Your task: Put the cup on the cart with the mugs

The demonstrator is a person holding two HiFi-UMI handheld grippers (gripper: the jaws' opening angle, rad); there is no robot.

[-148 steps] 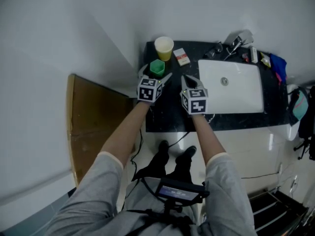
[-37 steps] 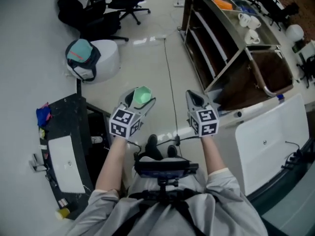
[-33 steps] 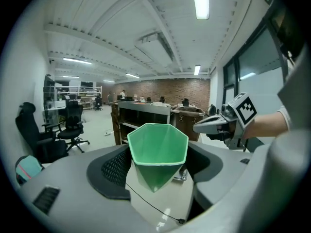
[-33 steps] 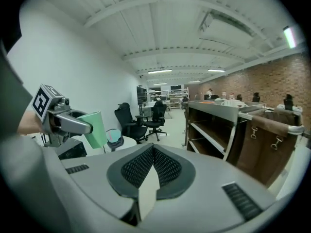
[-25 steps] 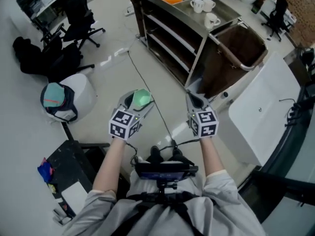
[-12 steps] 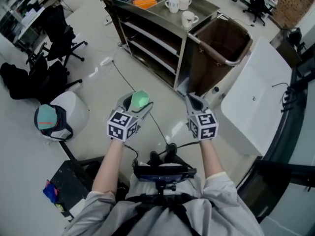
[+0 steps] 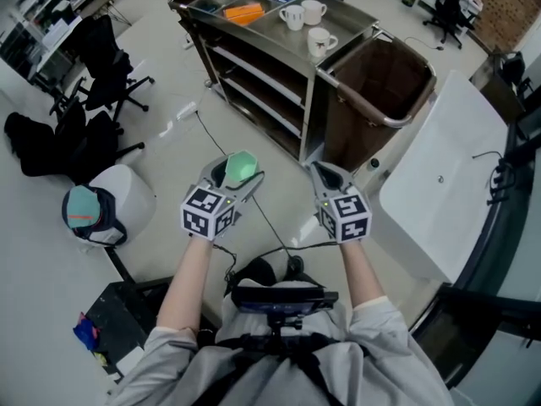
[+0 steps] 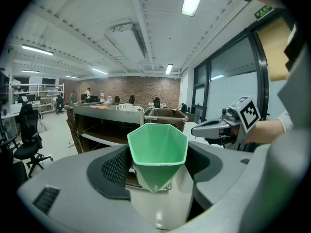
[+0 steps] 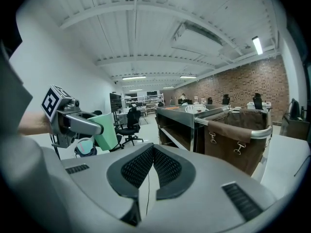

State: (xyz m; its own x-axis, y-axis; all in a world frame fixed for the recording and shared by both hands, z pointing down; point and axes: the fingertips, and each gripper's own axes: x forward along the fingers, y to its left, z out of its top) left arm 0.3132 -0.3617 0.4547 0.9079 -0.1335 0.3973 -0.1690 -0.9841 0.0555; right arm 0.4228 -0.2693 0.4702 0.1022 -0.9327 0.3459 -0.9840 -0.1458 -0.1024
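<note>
1. My left gripper point(image 7: 237, 174), out ahead on a bare forearm point(image 7: 188, 273), has its fingers point(image 8: 116, 168) clamped on a green faceted plastic cup point(image 8: 158, 147).
2. My right gripper point(image 7: 316, 168), held alongside, has its fingers point(image 9: 167, 166) pressed together, empty.

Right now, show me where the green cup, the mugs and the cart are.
green cup point(image 8: 155, 177), left gripper view, on its outer wall below the rim.
mugs point(image 7: 319, 41), head view, on the body of the one standing apart from the other two.
cart point(image 7: 262, 32), head view, on a bare part of its top shelf.
</note>
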